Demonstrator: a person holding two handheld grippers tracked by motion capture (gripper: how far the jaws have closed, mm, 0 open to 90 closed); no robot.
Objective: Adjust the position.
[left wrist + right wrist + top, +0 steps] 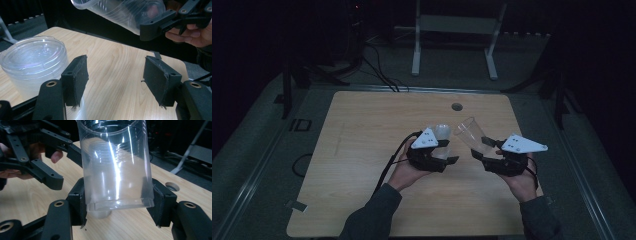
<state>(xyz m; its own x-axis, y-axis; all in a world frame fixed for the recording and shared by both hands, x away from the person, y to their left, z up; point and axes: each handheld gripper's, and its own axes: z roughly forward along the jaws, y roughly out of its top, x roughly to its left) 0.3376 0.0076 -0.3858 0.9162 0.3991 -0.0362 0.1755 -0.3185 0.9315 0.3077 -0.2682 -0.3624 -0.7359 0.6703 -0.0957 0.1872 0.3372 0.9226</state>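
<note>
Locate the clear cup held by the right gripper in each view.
High view: clear cup right of centre, tilted, mouth up-left.
Left gripper view: top, lying sideways, base gripped at upper right.
Right gripper view: centre, upright, base clamped between the jaws.
Shared landmark: the wooden table, seen in all three.

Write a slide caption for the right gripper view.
Right tool clamps a clear plastic cup above the wooden table, with the open left tool nearby.
</note>
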